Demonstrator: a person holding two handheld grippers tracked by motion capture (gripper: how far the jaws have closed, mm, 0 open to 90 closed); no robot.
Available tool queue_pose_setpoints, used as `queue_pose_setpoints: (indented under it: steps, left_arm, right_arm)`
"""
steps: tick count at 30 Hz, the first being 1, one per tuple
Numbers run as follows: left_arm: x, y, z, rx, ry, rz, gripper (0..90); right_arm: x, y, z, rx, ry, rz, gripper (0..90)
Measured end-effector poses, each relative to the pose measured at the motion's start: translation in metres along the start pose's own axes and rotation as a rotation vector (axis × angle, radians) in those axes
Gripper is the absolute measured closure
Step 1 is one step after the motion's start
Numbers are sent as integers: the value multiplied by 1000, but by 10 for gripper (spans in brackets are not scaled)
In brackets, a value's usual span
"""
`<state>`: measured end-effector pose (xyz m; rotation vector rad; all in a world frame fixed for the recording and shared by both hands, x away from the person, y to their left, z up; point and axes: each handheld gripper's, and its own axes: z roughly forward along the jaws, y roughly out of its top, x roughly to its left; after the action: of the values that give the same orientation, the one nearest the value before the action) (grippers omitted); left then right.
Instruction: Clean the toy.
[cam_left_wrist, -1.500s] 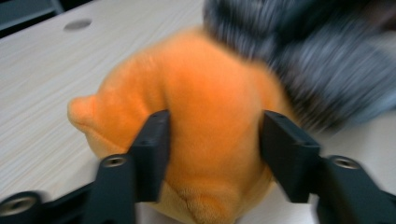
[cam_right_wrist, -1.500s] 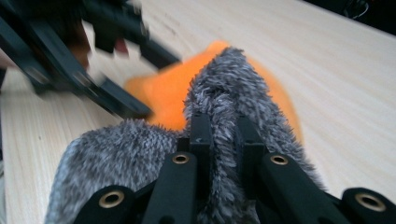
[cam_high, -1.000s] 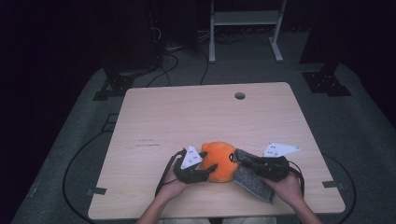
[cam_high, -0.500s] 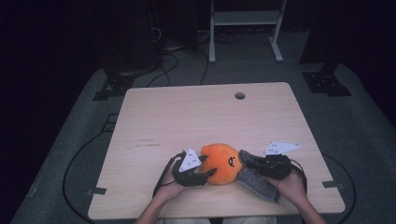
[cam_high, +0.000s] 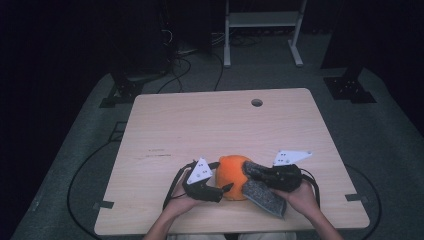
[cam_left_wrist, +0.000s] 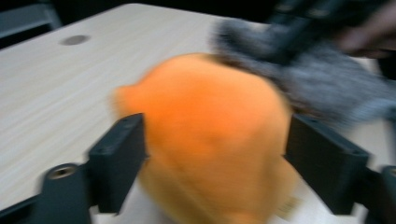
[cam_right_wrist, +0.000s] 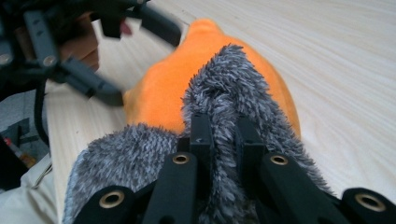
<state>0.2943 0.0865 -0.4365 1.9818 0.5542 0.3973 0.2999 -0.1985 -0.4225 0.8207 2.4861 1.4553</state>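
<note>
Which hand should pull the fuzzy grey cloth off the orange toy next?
Probably the right. The right gripper is already pinched shut on the grey cloth, while the left gripper has just opened, its jaws standing either side of the orange toy.

The table (cam_high: 210, 125) lies bare across its far half and down both side edges, so a hand could pass freely there, with only a small round hole (cam_high: 256, 102) near the far edge. Near the front edge the way is crowded: the orange plush (cam_high: 231, 170) sits between the left gripper (cam_high: 220, 189) and the right gripper (cam_high: 250, 169), and the grey furry piece (cam_high: 264, 196) lies just beside it. The left gripper's jaws have just been opening and stand either side of the plush, seemingly a little clear of it, though its own view is blurred.
</note>
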Motion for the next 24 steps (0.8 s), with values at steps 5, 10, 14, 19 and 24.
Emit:
queue_pose_setpoints:
  steps: [5,10,14,19,24]
  left_arm:
    - [-2,-3,12,34,-18,-29,256]
    - [-11,-3,11,27,2,30,340]
    - [-19,-3,10,19,9,112,355]
    - [-22,-4,9,25,15,148,365]
    - [-22,-6,8,19,13,147,374]
  right_arm:
    - [-4,-8,-6,7,-17,1,804]
    - [-19,-15,-17,43,-55,52,804]
    - [-17,-4,-25,-1,5,72,804]
    - [-2,20,-9,-15,23,9,804]
    - [-12,14,-7,-7,-1,42,805]
